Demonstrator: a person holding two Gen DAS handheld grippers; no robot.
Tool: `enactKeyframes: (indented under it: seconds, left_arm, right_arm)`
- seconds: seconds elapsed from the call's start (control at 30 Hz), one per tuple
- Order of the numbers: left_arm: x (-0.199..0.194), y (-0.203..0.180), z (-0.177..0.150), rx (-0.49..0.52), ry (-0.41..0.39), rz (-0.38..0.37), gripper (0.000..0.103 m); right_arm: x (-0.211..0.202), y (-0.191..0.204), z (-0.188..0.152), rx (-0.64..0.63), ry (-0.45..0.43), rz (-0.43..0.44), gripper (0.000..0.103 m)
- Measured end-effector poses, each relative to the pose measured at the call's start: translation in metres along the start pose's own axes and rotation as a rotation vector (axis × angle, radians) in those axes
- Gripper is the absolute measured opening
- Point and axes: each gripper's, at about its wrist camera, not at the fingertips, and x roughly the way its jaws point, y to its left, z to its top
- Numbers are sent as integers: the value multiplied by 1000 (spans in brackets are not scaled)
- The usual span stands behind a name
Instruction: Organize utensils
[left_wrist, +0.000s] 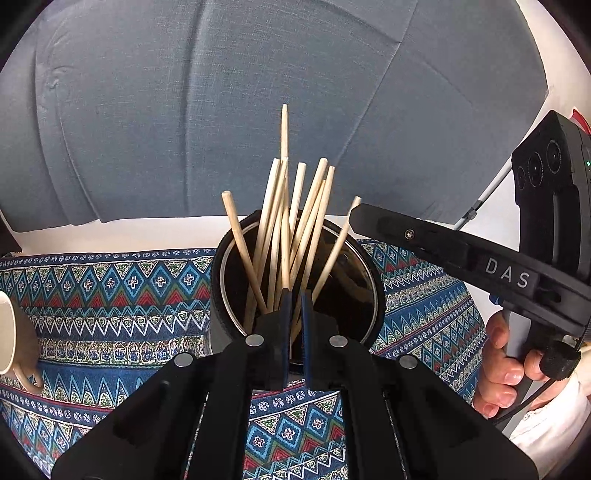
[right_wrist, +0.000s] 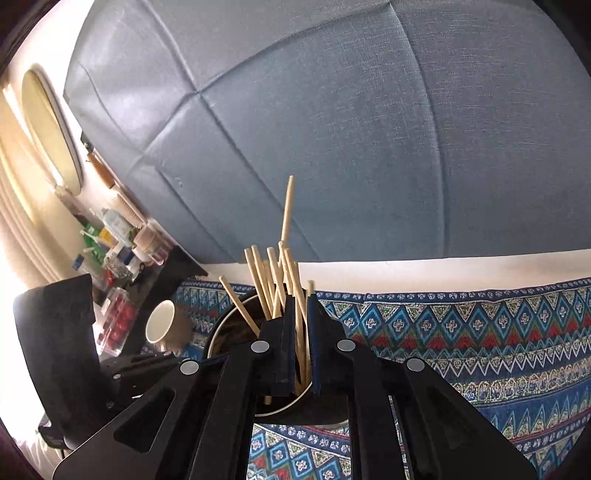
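While both grippers hang over the dark pot (left_wrist: 295, 280), most of the sorting looks done: a bundle of wooden chopsticks (left_wrist: 291, 221) stands inside it, leaning in several directions, one poking up above the rest. Closest in the left wrist view, the left gripper (left_wrist: 295, 299) has its jaws drawn narrow, and one chopstick appears to run down between them, though whether it is gripped I cannot tell for sure. From the right wrist view, the right gripper (right_wrist: 300, 306) is likewise nearly closed, with a chopstick (right_wrist: 301, 332) in the slim gap between its blue pads. What seems left is letting these last sticks settle into the pot. No loose chopsticks show on the patterned blue cloth (left_wrist: 110, 295) under the pot. A cream mug (right_wrist: 162, 325) sits to one side on the cloth. Beyond stands a padded blue-grey headboard (right_wrist: 369, 147), and a cluttered side table (right_wrist: 122, 258) beside it.
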Motion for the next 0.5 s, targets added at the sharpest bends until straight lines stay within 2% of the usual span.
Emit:
enactKeyframes:
  seconds: [0.13, 0.2, 0.23, 0.27, 0.4, 0.5]
  left_arm:
    - [-3, -5, -1, 19, -1, 21, 12]
    - [-9, -5, -1, 4, -11, 10, 22]
    - [-12, -5, -1, -2, -16, 11, 32]
    - [-16, -4, -1, -5, -26, 12, 36]
    - [-28, -7, -4, 12, -33, 32, 38]
    - [-36, -7, -8, 18, -34, 45, 47]
  right_arm:
    - [-7, 2, -2, -15, -8, -25, 9]
    - [-12, 1, -3, -15, -16, -38, 9]
    - [-14, -1, -2, -11, -18, -44, 9]
    - [-16, -2, -3, -7, -23, -51, 9]
    - [-24, -9, -5, 15, -21, -73, 9]
    - [-32, -12, -8, 22, -23, -87, 9]
